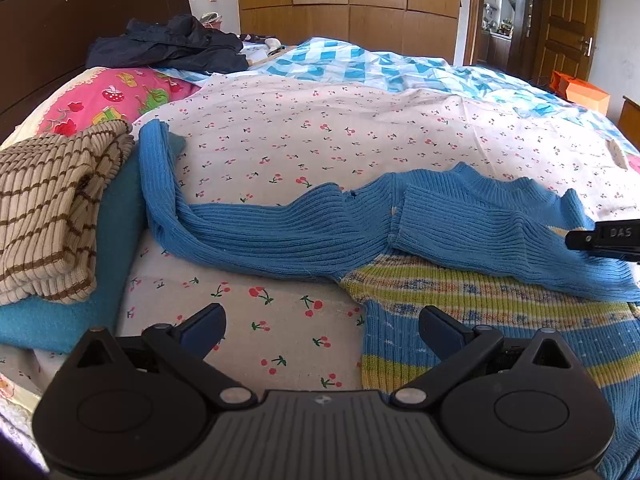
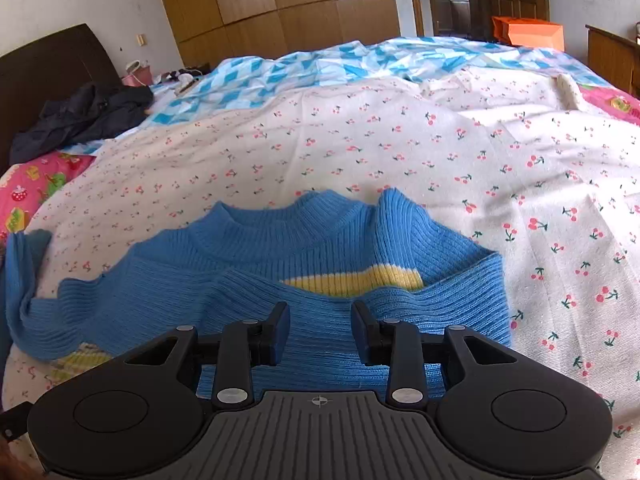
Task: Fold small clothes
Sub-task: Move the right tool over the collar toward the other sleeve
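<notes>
The sweater (image 1: 460, 216) is bright blue, with stripes of yellow-green, orange and blue lower down. The sheet (image 1: 320, 132) is pale pink-white with little red cherries on green stems. A folded top (image 1: 48, 208) is tan with thin brown stripes, and it sits on a teal cloth (image 1: 116, 240). The pillow (image 1: 112, 96) is hot pink with red and green pictures. The quilt (image 1: 360, 60) has blue and white diamonds. The jacket (image 1: 172, 44) is dark navy. The box (image 2: 528, 32) is orange.
</notes>
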Demonstrator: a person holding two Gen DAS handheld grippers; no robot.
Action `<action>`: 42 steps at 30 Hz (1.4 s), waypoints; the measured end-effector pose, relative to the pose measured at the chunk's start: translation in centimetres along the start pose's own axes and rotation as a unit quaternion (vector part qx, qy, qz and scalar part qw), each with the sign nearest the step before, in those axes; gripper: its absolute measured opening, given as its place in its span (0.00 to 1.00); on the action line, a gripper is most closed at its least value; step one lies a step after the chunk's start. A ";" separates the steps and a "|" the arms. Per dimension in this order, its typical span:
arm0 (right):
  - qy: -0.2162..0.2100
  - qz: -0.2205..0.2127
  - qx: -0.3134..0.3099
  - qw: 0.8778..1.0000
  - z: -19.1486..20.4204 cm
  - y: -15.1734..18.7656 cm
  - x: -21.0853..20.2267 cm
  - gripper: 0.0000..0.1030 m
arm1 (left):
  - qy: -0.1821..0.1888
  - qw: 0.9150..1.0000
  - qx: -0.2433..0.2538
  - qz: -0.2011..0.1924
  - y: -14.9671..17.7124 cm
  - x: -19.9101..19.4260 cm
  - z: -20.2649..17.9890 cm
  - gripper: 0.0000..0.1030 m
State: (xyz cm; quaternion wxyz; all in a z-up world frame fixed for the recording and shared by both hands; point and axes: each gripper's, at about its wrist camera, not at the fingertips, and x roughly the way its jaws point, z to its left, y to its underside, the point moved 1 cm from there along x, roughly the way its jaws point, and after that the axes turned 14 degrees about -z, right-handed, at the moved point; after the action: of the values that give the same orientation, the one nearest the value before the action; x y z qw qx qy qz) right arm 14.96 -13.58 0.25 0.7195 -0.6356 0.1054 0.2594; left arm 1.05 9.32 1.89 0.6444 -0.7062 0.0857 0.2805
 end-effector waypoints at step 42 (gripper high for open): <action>-0.005 -0.067 -0.064 0.996 1.6 -0.5 -5.2 0.47 | 0.018 1.000 0.024 -0.007 0.3 -0.1 -1.4 1.00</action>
State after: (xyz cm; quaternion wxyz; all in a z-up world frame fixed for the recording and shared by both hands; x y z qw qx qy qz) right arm 10.52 -13.28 3.48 0.6936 -0.6846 0.0421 0.2201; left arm 1.18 7.92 1.67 0.6614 -0.6963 0.0991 0.2605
